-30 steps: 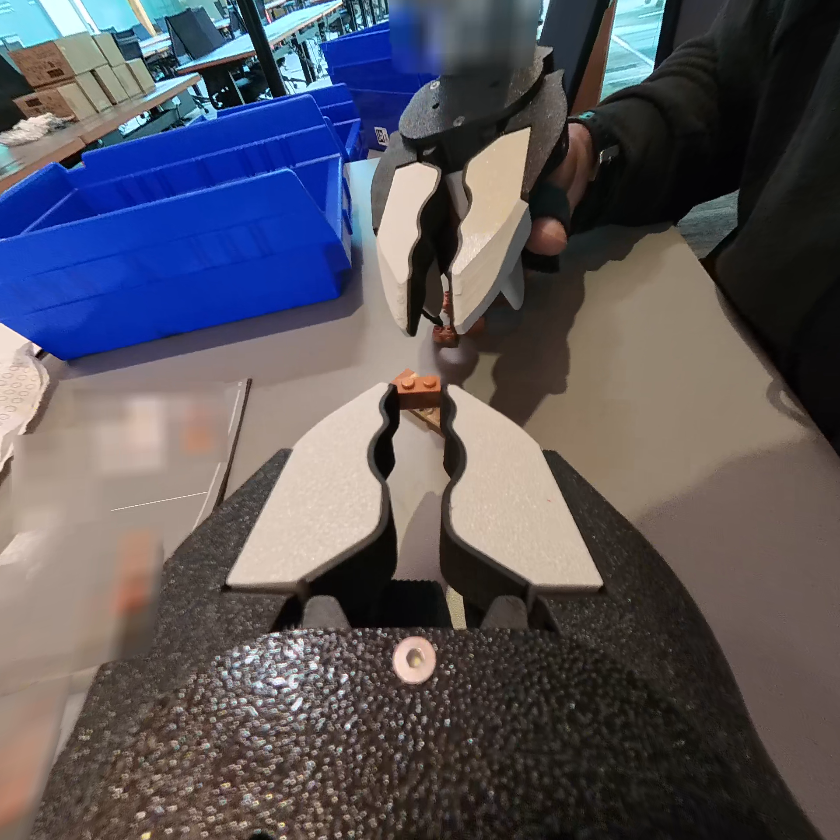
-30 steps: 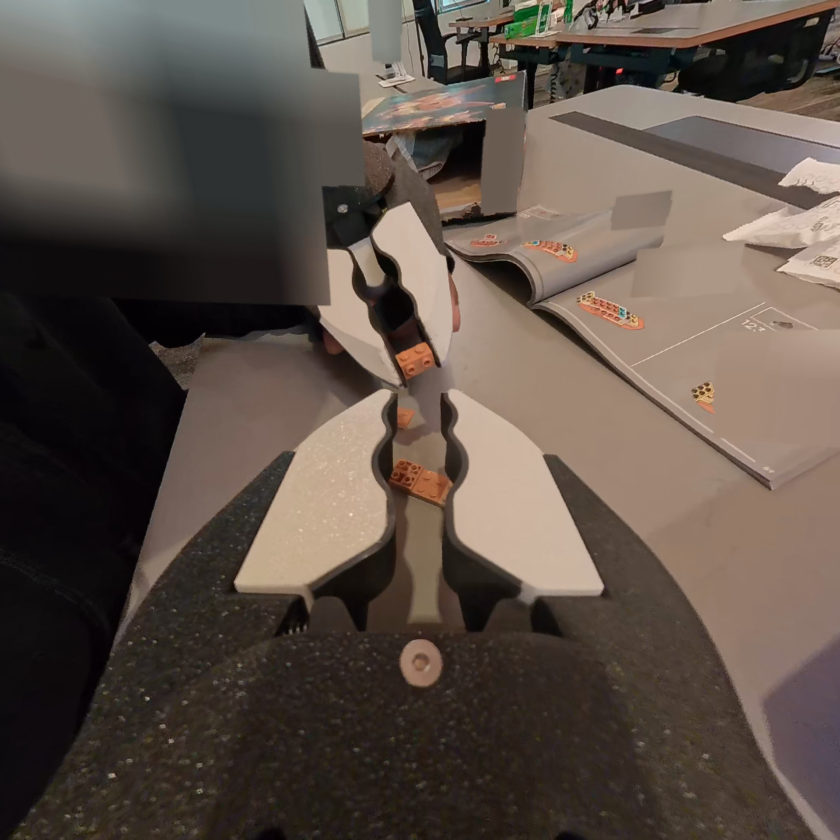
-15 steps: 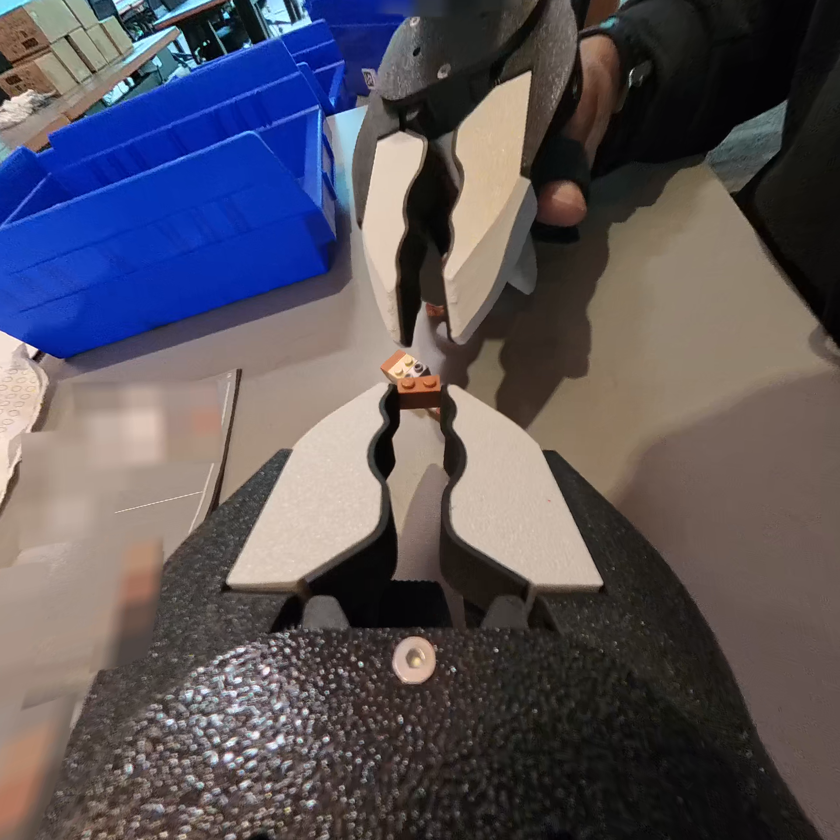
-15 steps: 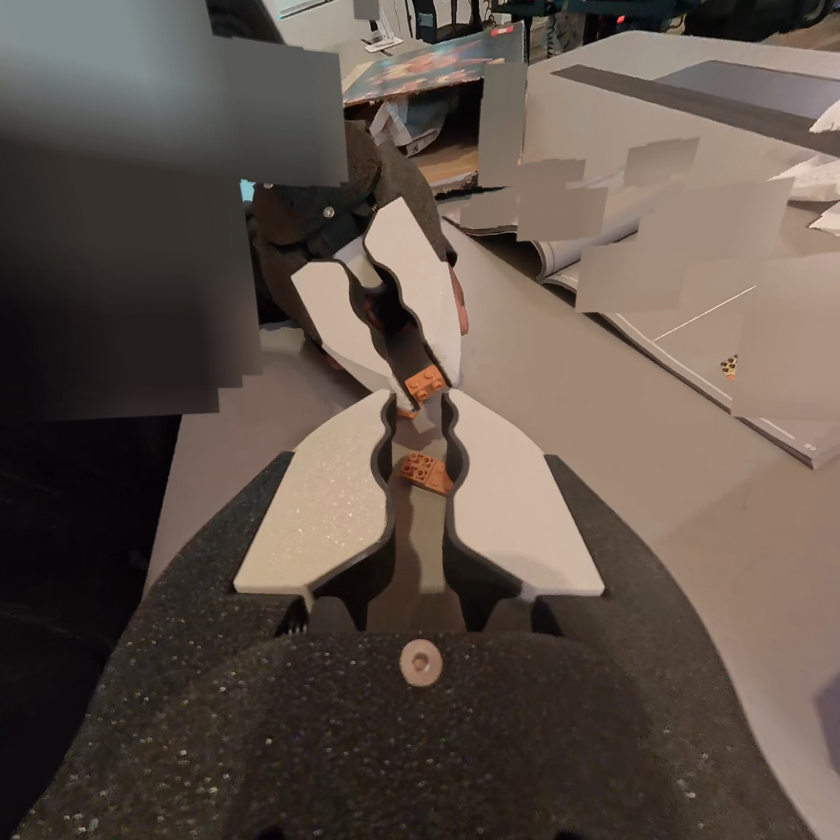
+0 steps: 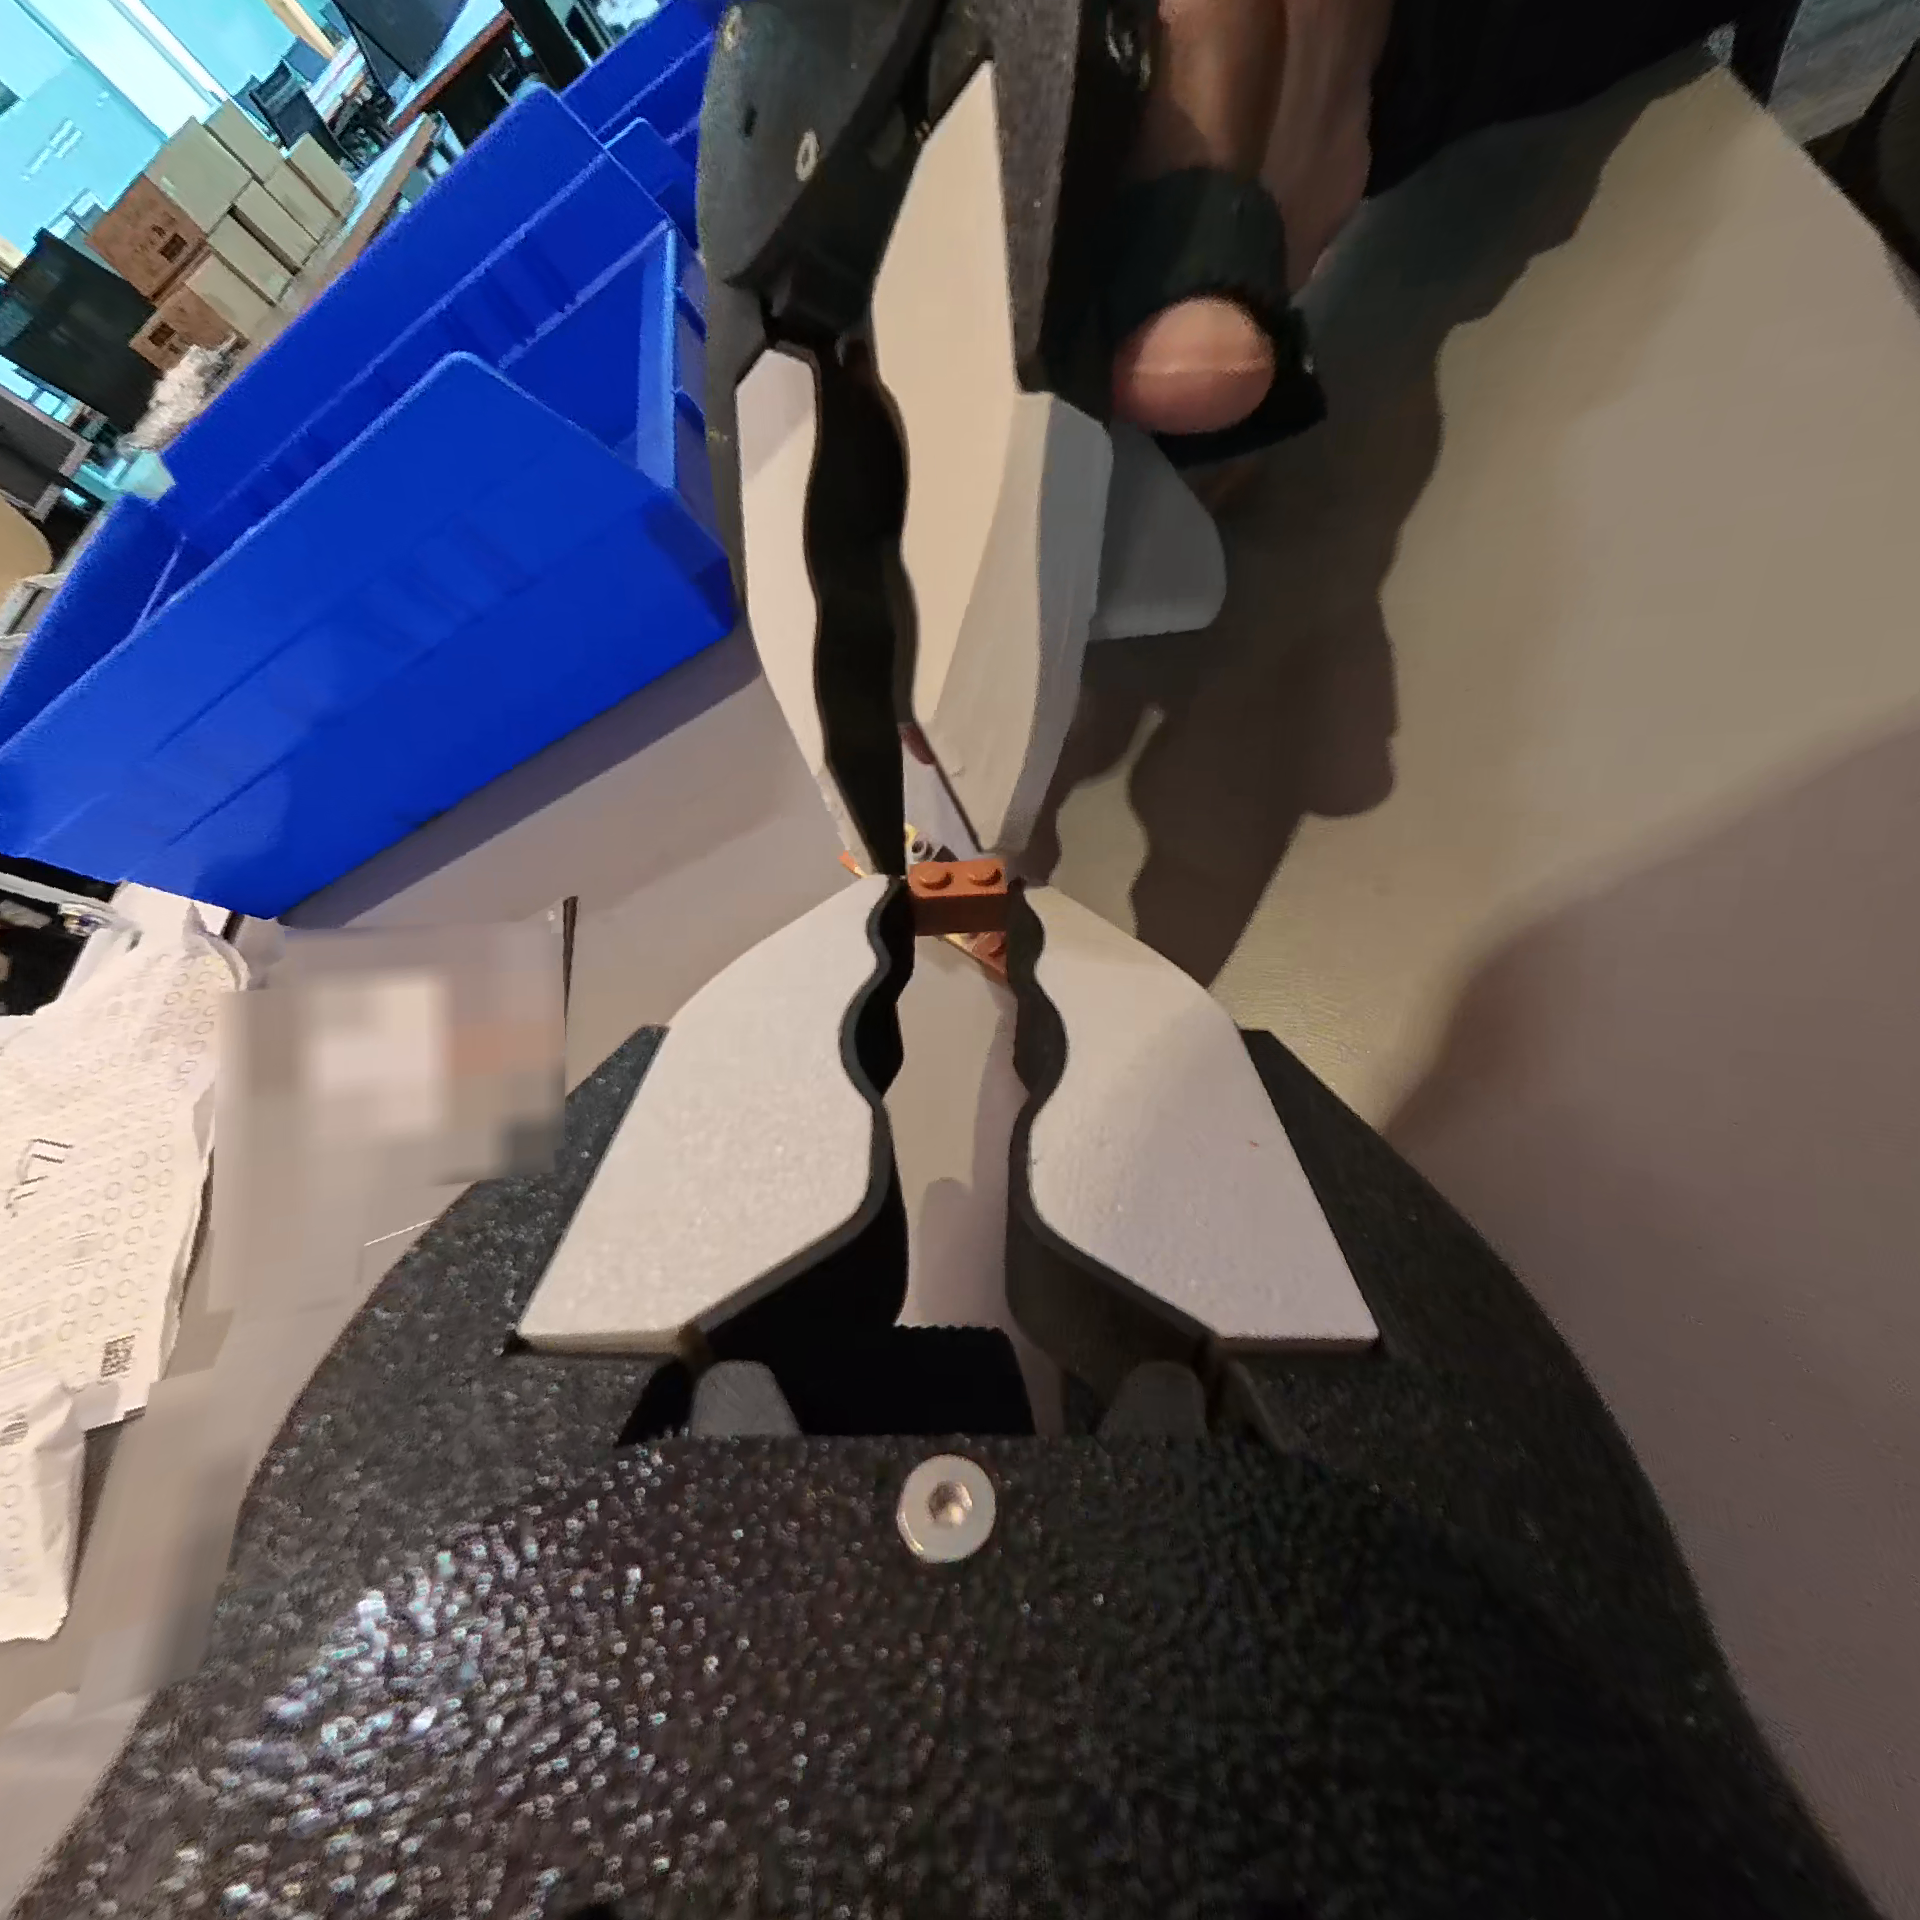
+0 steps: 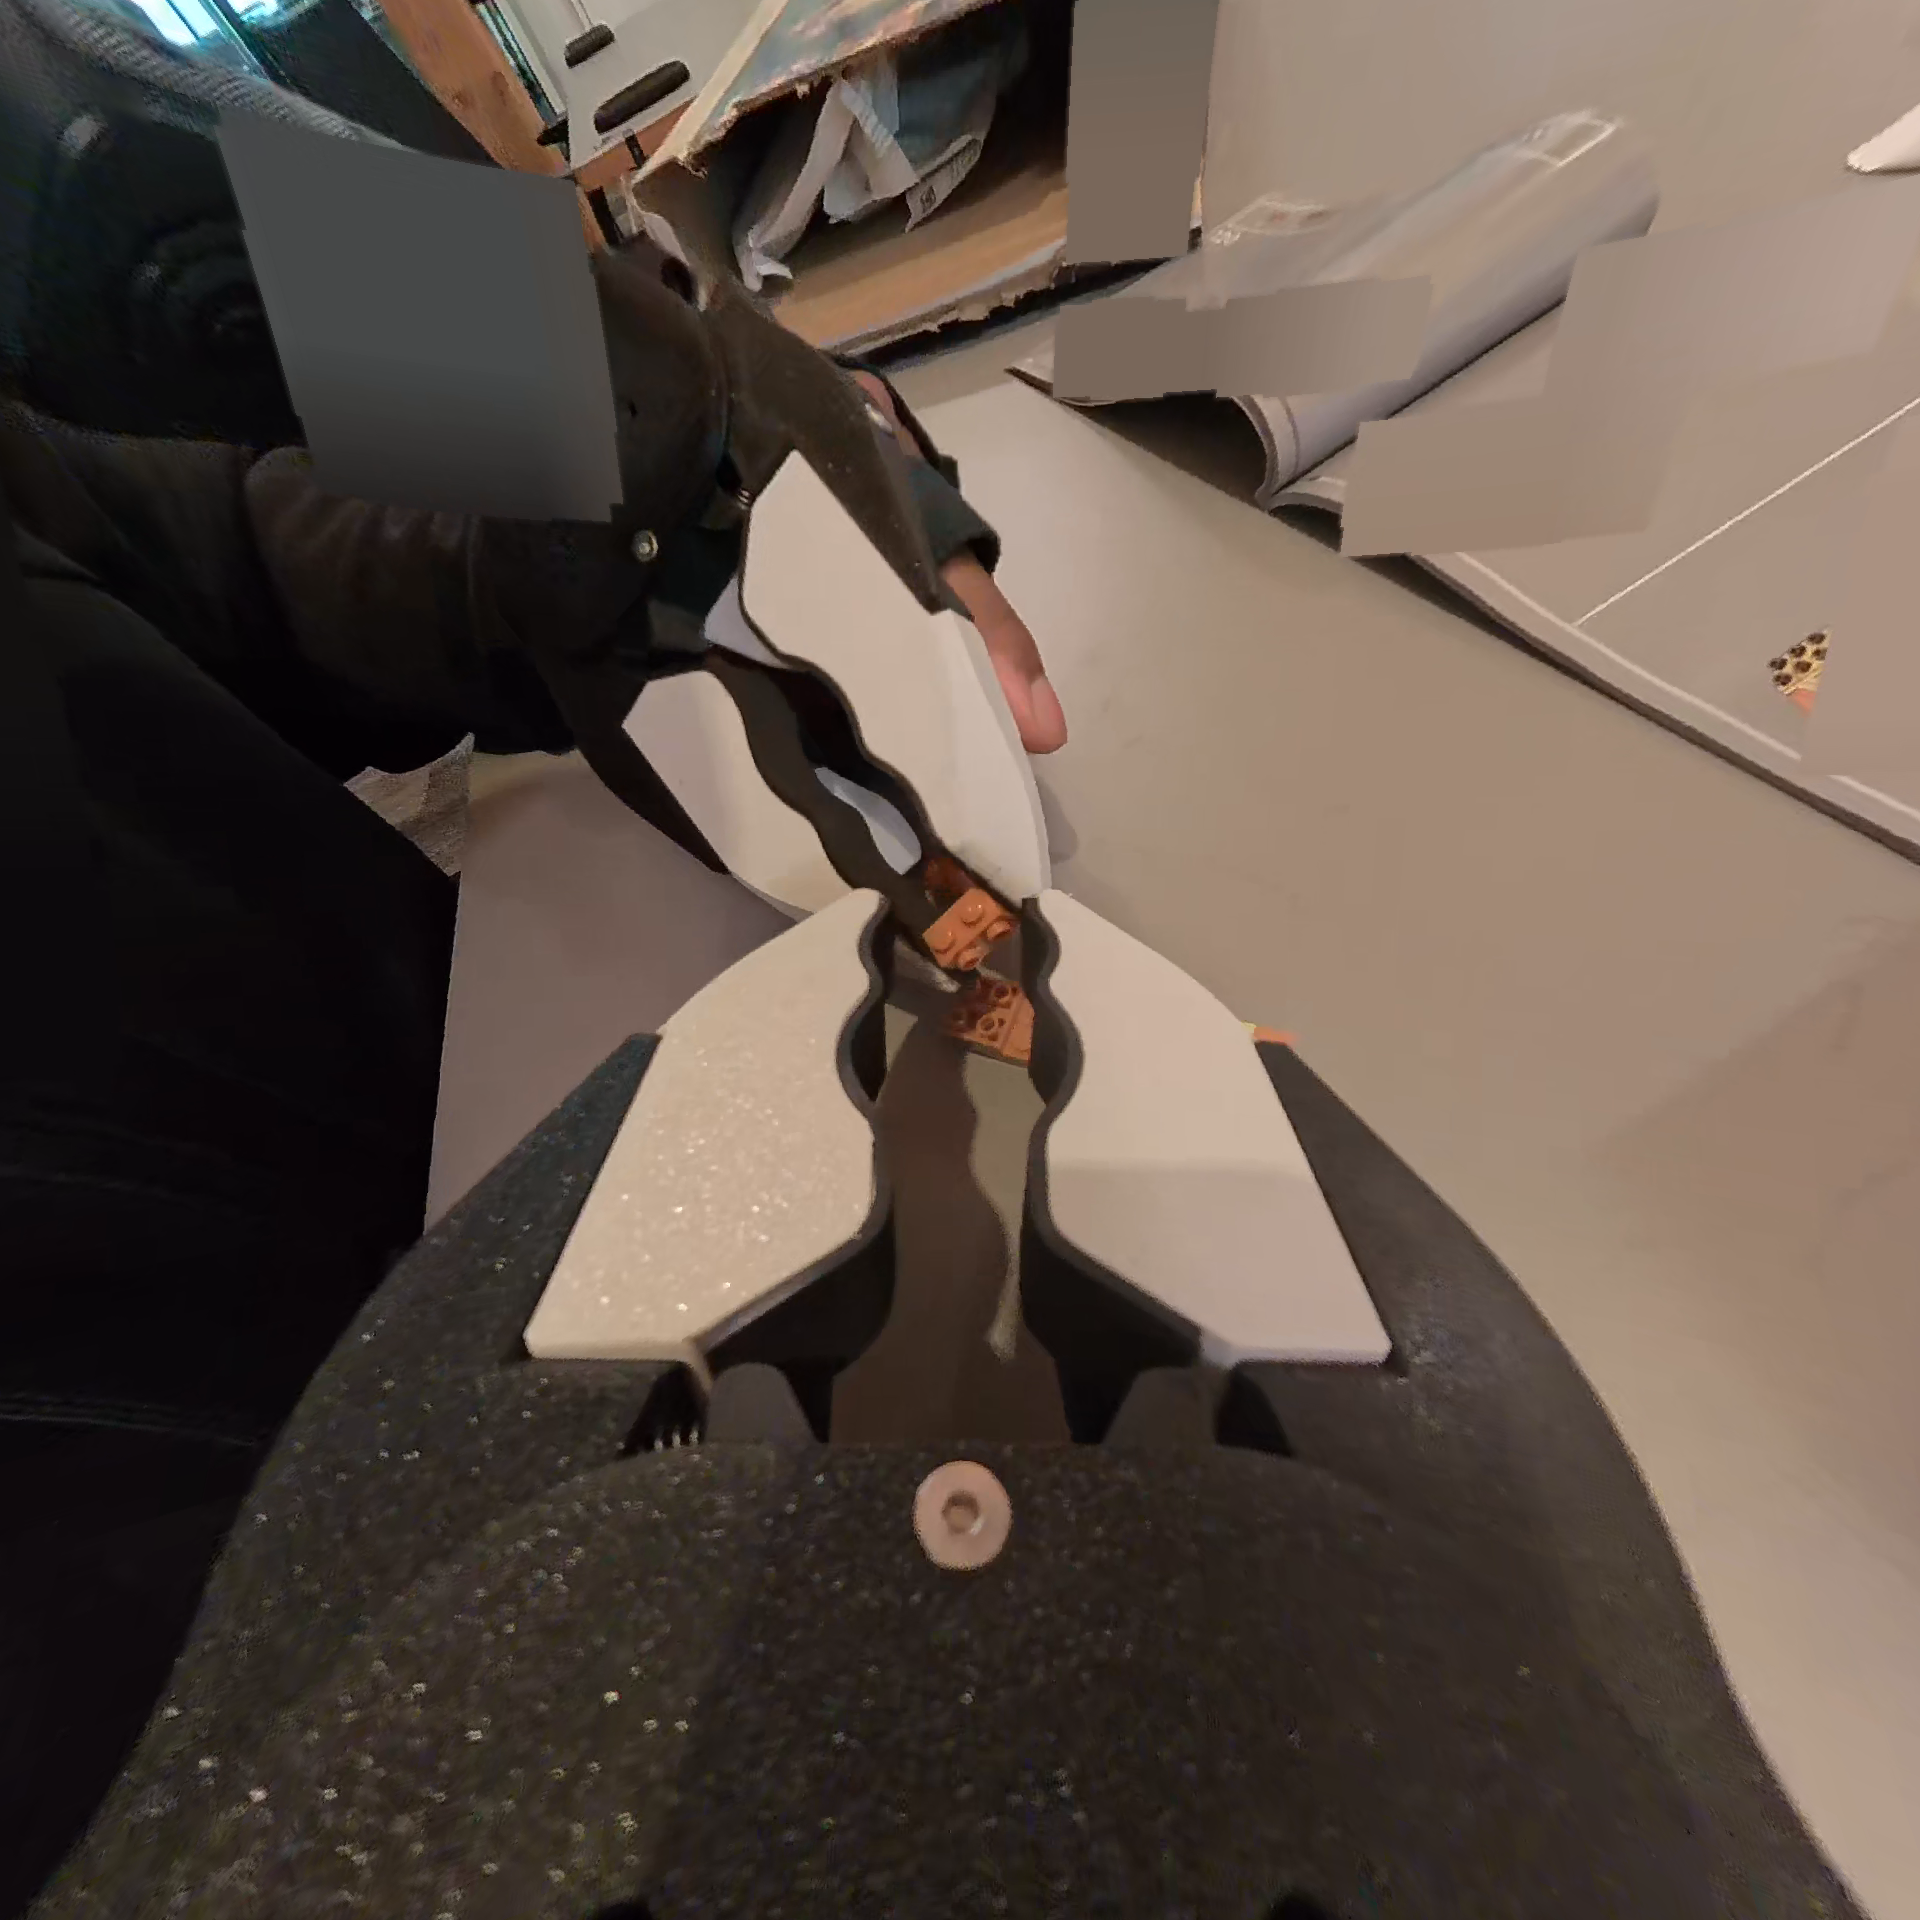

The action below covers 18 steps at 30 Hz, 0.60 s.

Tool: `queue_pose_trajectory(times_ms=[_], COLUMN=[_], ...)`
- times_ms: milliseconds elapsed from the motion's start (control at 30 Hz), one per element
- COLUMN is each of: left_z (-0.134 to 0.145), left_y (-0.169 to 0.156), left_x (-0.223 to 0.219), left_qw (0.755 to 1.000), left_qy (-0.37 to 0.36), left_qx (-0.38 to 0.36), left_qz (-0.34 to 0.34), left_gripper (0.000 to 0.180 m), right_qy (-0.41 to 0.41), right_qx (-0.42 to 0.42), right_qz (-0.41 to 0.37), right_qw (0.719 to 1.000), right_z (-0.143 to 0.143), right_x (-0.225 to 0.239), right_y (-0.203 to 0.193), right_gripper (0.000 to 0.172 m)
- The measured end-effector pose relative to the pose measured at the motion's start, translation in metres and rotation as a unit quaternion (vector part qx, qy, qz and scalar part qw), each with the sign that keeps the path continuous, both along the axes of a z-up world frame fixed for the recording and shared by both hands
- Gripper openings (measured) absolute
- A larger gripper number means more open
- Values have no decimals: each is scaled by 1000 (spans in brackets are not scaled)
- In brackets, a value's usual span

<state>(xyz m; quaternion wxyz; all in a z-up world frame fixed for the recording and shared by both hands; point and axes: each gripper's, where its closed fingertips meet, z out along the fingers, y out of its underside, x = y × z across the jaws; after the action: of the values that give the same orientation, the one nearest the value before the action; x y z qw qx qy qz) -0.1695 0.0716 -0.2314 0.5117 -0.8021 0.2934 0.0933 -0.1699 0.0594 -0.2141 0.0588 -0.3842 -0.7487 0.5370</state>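
Observation:
My left gripper [image 5: 956,906] is shut on a small brown two-stud brick [image 5: 958,896], clamped at the very fingertips. The right wrist view shows the same brick [image 6: 971,928] in the left gripper [image 6: 971,909]. My right gripper [image 6: 954,920] meets it tip to tip, jaws slightly apart around the brick's end. A flat orange plate [image 6: 995,1023] sits just under the brick, between my right fingers. It touches only the right-hand finger [image 6: 1049,997], with a gap on the other side. In the left wrist view the plate [image 5: 987,951] peeks out below the brick, and the right gripper [image 5: 951,847] points down at it.
Blue bins [image 5: 416,623] stand to the left on the grey table [image 5: 1558,727]. A white paper bag [image 5: 83,1143] lies at the left edge. An open instruction booklet [image 6: 1558,623] lies to the right, with a cardboard box [image 6: 883,156] behind it. A person's hands hold both grippers. Both grippers' tips are close together, under 4 cm apart.
The two grippers have come together until their tips meet. My right jaws have widened a little, and the orange plate is no longer clamped on both sides. The left grip is unchanged.

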Motion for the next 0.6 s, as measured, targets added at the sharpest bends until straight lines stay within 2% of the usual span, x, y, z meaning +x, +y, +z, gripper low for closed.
queue_pose_trajectory(times_ms=[267, 367, 500, 600], left_z=[-4, -4, 0, 8], left_y=[3, 3, 2, 0], left_x=[-1, -2, -1, 1], left_qw=[999, 999, 1000, 998], left_qy=[43, 42, 4, -67], left_qx=[7, 8, 3, -5], left_qz=[9, 13, 7, -4], left_gripper=[17, 17, 17, 17], right_qy=[-26, -7, 83, 128], right_qx=[4, 28, 100, 118], right_qz=[-6, 5, 40, 63], right_qw=[1000, 1000, 991, 983], right_z=[-5, -3, 5, 9], right_x=[1, 3, 5, 7], right_y=[4, 5, 12, 16], right_gripper=[19, 17, 13, 14])
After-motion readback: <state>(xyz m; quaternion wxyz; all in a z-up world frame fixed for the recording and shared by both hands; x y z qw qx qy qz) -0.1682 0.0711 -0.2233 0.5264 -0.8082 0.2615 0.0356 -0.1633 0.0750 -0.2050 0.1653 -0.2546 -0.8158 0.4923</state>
